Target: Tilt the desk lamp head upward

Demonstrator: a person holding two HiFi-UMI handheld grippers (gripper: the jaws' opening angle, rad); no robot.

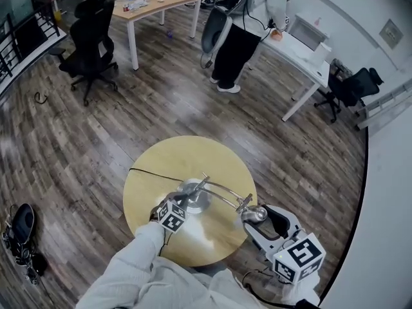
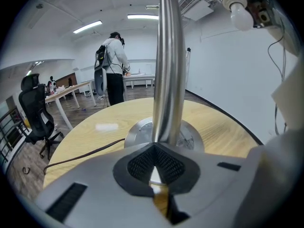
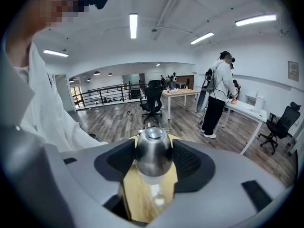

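A silver desk lamp stands on the round wooden table (image 1: 148, 192), its round base (image 1: 195, 200) near the middle. Its thin arm reaches right to the lamp head (image 1: 254, 214). My right gripper (image 1: 261, 219) is shut on that head; in the right gripper view the shiny head (image 3: 152, 151) sits between both dark pads (image 3: 190, 161). My left gripper (image 1: 182, 203) has its jaws closed together, tips against the upright pole (image 2: 168, 80) just above the base (image 2: 137, 132). Nothing shows between its pads. The bulb (image 2: 240, 15) is at the top right.
The lamp's black cord (image 1: 151, 174) runs left off the table. A person (image 1: 238, 37) stands at a white desk (image 1: 299, 56) at the back. A black office chair (image 1: 93, 44) and a wooden desk (image 1: 151, 5) stand far left. A bag (image 1: 19, 234) lies on the floor.
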